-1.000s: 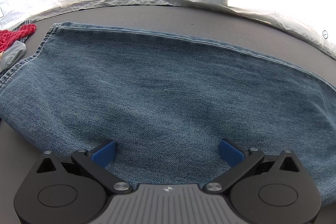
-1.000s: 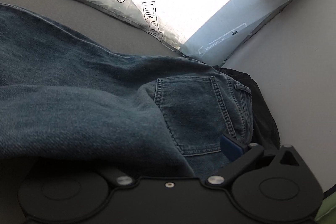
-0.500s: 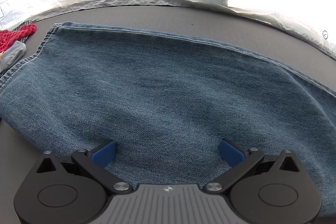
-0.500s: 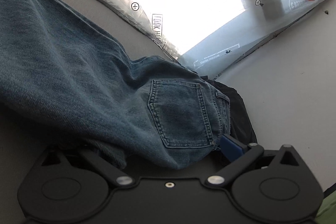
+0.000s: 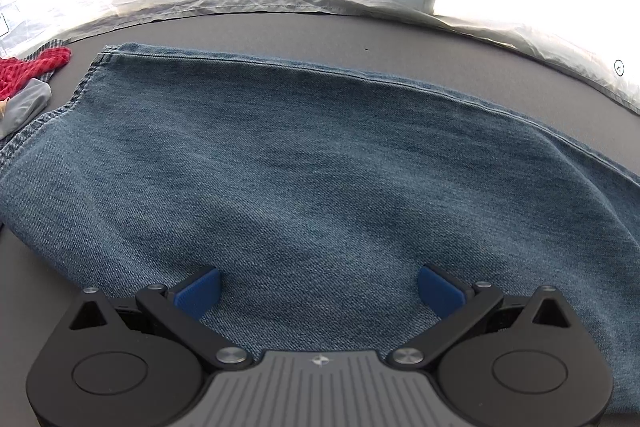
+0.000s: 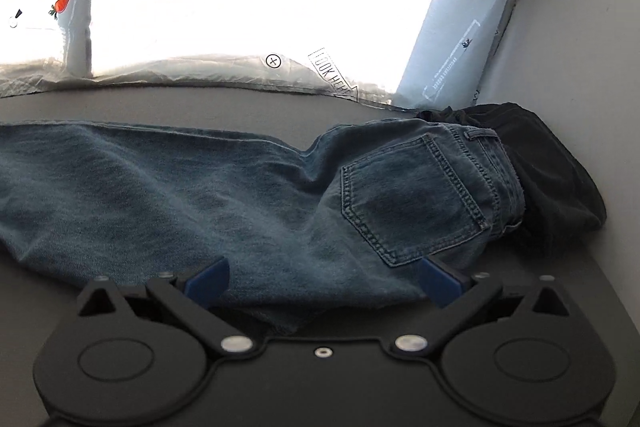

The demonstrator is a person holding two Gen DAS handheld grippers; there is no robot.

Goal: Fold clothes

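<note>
Jeans point(image 5: 312, 163): spread flat on the grey counter point(image 5: 280, 31), long axis running left to right.
Left claw point(image 5: 319, 291): gaped wide, nothing gripped, poised over the leg end.
Right claw point(image 6: 324, 285): likewise wide and empty, nearer the waistband and back pocket point(image 6: 412, 203).

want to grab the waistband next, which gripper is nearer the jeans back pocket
Right. The right gripper sits just below the back pocket; the left gripper is over the leg, pocket out of its view.
</note>
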